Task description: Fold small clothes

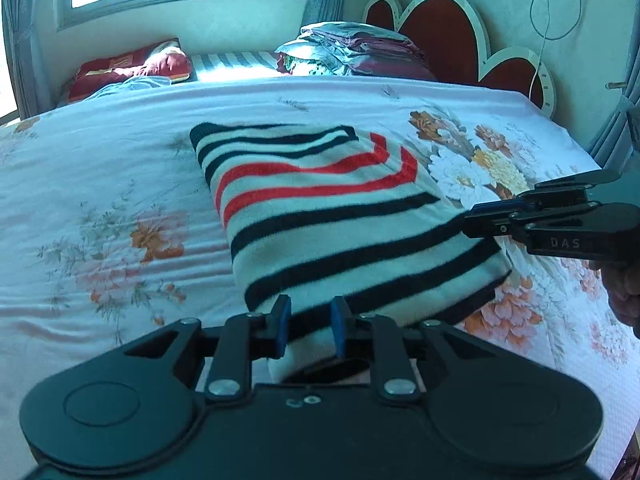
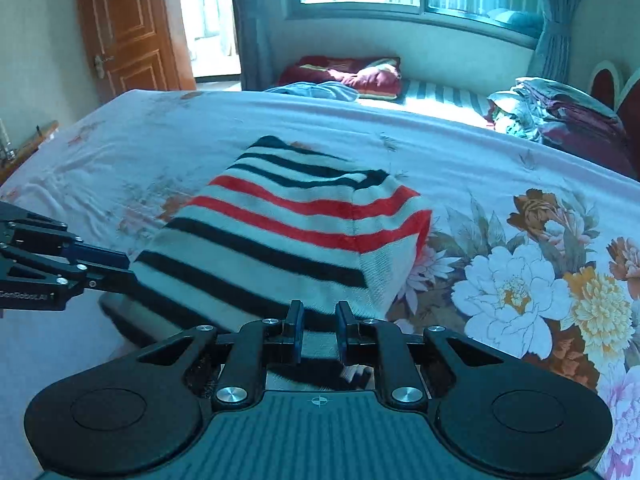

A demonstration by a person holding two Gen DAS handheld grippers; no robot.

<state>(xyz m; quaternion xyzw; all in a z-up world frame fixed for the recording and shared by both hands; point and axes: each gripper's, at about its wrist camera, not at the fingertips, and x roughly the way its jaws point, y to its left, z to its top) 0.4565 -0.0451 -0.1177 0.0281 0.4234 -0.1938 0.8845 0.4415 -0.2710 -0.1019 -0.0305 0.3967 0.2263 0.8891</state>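
Left gripper (image 1: 307, 326): black linkage body, blue fingertip pads (image 1: 282, 322), silver screws, two round caps at the base. Right gripper (image 2: 318, 330): same black build, ribbed grey centre panel with crosshair mark; side reads "DAS". Bare hand (image 1: 624, 292), skin.

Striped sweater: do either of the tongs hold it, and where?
Both. The left tongs and the right tongs each pinch the near edge of the striped sweater, at separate spots.
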